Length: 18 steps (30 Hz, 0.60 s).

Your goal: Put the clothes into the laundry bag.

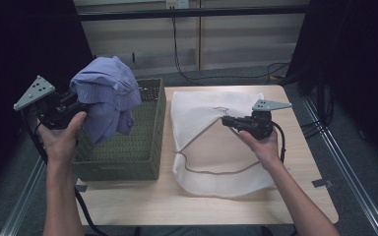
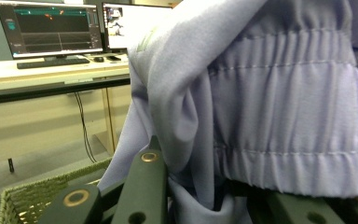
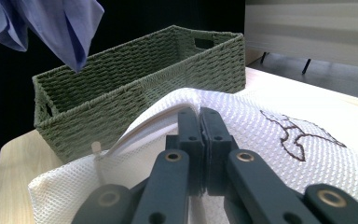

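A lavender garment (image 1: 107,93) with an elastic waistband (image 2: 289,116) hangs bunched above the left half of a green woven basket (image 1: 128,147). My left gripper (image 1: 78,104) is shut on its cloth, and its jaws close around a fold (image 2: 200,186). A white mesh drawstring bag (image 1: 211,142) lies flat on the table to the right of the basket. My right gripper (image 1: 224,119) is shut on the bag's raised upper edge (image 3: 199,116), lifting it slightly. The basket (image 3: 135,88) and the hanging garment (image 3: 51,23) stand beyond it.
The wooden table (image 1: 256,206) has bare surface along its front edge and right side. The bag's brown cord (image 1: 211,172) loops across it. Monitors (image 2: 51,28) stand on a desk behind. Cables (image 1: 275,69) lie on the floor beyond the table.
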{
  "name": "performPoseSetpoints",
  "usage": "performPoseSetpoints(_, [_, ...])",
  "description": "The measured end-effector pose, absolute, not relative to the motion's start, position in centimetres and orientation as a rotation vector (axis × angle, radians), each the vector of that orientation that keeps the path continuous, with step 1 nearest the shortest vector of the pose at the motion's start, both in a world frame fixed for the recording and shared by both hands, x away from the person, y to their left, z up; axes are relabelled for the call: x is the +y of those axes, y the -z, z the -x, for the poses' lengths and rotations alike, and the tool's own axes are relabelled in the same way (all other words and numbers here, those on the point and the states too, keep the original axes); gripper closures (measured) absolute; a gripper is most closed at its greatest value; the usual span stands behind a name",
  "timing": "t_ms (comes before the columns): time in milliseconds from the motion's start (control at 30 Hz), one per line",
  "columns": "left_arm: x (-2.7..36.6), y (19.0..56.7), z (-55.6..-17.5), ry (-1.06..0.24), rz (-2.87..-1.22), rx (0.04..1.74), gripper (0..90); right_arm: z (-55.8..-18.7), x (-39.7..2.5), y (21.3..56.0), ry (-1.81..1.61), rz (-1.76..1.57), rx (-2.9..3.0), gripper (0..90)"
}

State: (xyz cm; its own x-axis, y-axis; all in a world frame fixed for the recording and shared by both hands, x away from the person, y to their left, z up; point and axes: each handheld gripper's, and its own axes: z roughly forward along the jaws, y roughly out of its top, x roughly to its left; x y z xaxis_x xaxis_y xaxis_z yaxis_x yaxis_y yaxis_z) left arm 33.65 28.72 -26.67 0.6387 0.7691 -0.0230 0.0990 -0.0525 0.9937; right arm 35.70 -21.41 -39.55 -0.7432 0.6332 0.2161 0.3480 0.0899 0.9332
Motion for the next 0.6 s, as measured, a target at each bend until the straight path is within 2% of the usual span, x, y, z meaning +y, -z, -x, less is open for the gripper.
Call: performPoseSetpoints(600, [27.3,25.2,-32.0,-0.644,-1.541,0.668,74.3,-35.7,-21.3,39.6,-1.703,-0.982,2.134,89.1])
